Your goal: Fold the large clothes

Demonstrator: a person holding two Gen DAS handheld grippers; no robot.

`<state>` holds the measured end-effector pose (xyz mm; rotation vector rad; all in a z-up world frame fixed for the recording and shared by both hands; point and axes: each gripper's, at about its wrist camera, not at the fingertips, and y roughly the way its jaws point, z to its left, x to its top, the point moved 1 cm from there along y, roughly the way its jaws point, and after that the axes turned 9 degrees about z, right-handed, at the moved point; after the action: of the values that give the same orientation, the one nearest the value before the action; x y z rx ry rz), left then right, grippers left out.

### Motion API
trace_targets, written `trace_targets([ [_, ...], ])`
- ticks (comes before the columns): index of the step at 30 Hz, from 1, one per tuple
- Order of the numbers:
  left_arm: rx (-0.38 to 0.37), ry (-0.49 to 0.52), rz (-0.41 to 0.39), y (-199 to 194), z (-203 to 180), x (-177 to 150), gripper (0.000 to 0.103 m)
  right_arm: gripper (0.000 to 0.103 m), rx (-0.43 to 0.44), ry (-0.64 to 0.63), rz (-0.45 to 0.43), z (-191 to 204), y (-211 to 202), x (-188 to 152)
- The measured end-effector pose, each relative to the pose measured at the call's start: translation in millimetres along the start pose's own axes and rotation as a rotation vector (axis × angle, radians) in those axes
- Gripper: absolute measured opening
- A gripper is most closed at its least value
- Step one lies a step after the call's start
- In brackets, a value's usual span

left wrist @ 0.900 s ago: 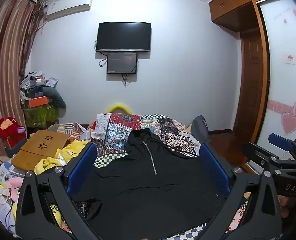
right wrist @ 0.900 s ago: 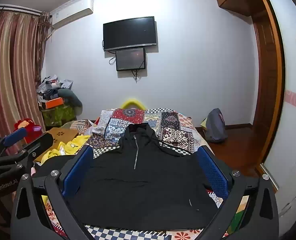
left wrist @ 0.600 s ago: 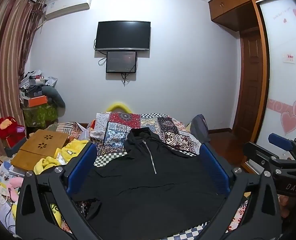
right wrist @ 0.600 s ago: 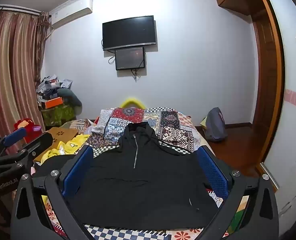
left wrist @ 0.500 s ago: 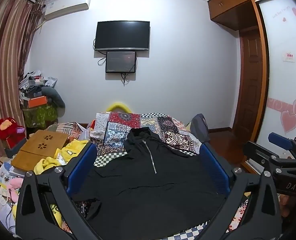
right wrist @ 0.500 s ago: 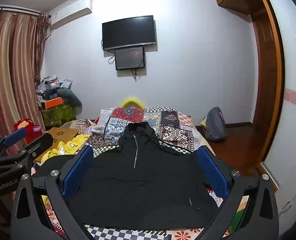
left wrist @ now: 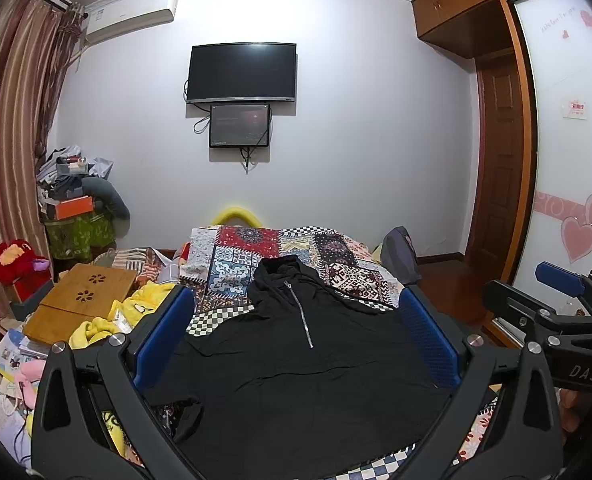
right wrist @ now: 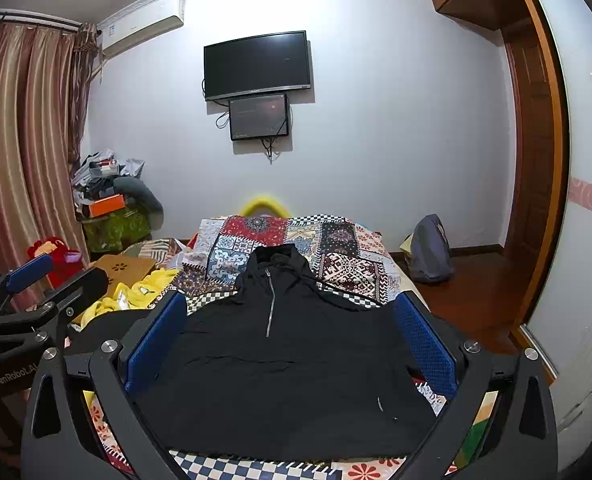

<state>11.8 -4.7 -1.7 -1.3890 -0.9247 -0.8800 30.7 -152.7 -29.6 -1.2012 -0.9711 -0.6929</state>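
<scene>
A large black hooded jacket (left wrist: 296, 368) (right wrist: 279, 368) with a silver front zip lies spread flat on the patchwork bedspread (left wrist: 279, 252) (right wrist: 291, 240), hood toward the far wall. My left gripper (left wrist: 296, 336) hovers above the jacket's near part, open wide with nothing between its blue pads. My right gripper (right wrist: 289, 336) hovers likewise over the jacket, open and empty. Each gripper shows at the side of the other's view: the right gripper (left wrist: 552, 300) at the right edge, the left gripper (right wrist: 35, 284) at the left edge.
Left of the bed lie a yellow garment (left wrist: 135, 312), a wooden lap desk (left wrist: 79, 300), books and a red plush toy (left wrist: 13, 260). A grey backpack (right wrist: 430, 250) sits on the wooden floor at right. A wardrobe (left wrist: 568, 160) lines the right wall.
</scene>
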Motion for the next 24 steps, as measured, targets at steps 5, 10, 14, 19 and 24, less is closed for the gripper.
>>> trace_targets([
  [5, 0.002, 0.004, 0.003, 0, -1, 0, 0.103, 0.103, -0.002, 0.002, 0.003, -2, 1, -1],
  [10, 0.004, 0.002, 0.011, 4, -3, 2, 0.103, 0.103, -0.004, 0.002, 0.005, -3, 3, -4],
  [14, 0.002, -0.001, 0.016, 7, -2, 1, 0.103, 0.103, -0.003, 0.003, 0.006, -4, 3, -5],
  [19, 0.003, -0.001, 0.019, 9, -1, 1, 0.103, 0.103, -0.003, 0.002, 0.006, -5, 3, -5],
  [24, 0.006, -0.004, 0.023, 12, 0, 0, 0.103, 0.103, -0.003, 0.0, 0.008, -4, 4, -6],
])
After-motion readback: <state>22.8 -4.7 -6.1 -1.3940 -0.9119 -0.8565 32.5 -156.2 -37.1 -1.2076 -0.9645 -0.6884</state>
